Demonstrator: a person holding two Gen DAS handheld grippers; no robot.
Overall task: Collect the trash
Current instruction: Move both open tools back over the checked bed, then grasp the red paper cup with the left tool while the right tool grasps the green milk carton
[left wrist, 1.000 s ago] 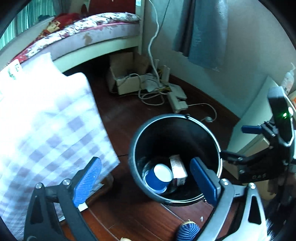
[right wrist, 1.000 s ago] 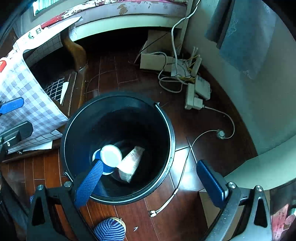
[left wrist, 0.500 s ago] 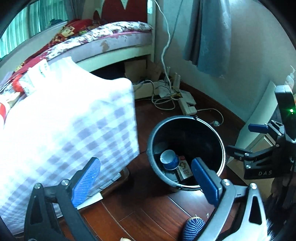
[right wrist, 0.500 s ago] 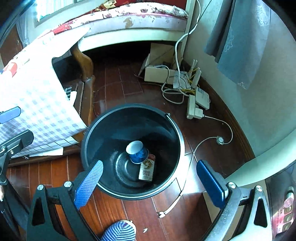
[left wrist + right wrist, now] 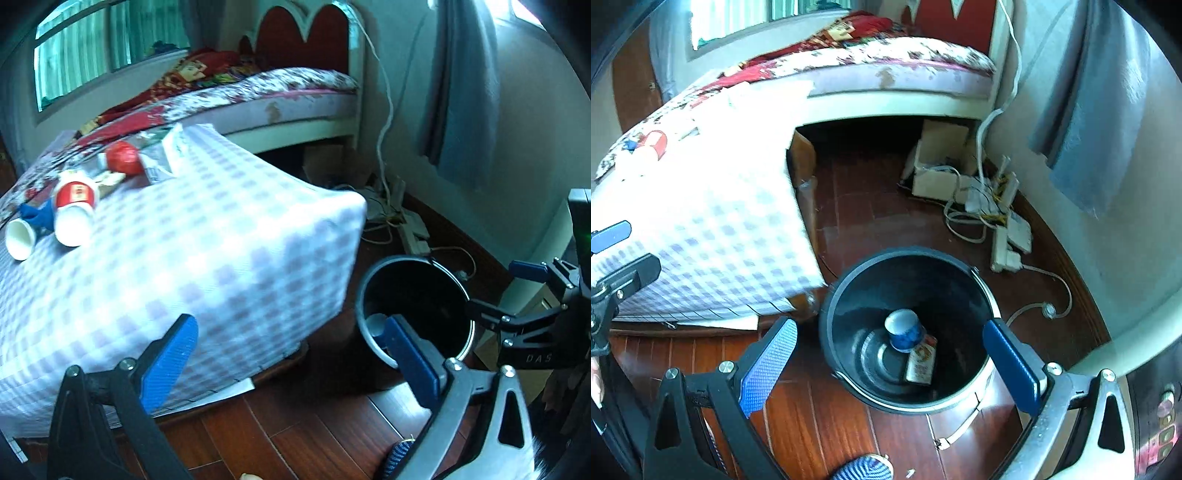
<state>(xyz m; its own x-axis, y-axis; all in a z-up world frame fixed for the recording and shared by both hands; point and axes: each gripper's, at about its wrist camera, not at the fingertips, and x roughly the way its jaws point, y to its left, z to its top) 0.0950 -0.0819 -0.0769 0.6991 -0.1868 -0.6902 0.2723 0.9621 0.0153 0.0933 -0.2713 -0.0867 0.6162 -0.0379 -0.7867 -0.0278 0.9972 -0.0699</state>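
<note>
Dark red wooden floorboards (image 5: pixel 849 206) run under everything you see, with a bed (image 5: pixel 280 96) along the far wall and a tangle of cables and power strips (image 5: pixel 993 214) on the floor at the far right. Your left gripper (image 5: pixel 291 354) has its blue pads spread wide and nothing between them; it hangs above the near edge of a table draped in a white and lilac checked cloth (image 5: pixel 207 266). On the far left part of that cloth lie the pieces of trash: a red and white paper cup (image 5: pixel 74 210) on its side, a white cup (image 5: pixel 20 240) just left of it with something blue between them, and a red round object (image 5: pixel 123 158) with crumpled wrappers farther back. Your right gripper (image 5: pixel 892 365) is likewise wide open and empty, held over the black bin (image 5: pixel 849 295) that stands on the floor just right of the table. Inside the bin a blue cup (image 5: pixel 905 330) sits bottom up, touching a small printed carton (image 5: pixel 920 363) lying beside it. A blue and white striped object (image 5: pixel 862 469) shows at the near edge of the floor.
</note>
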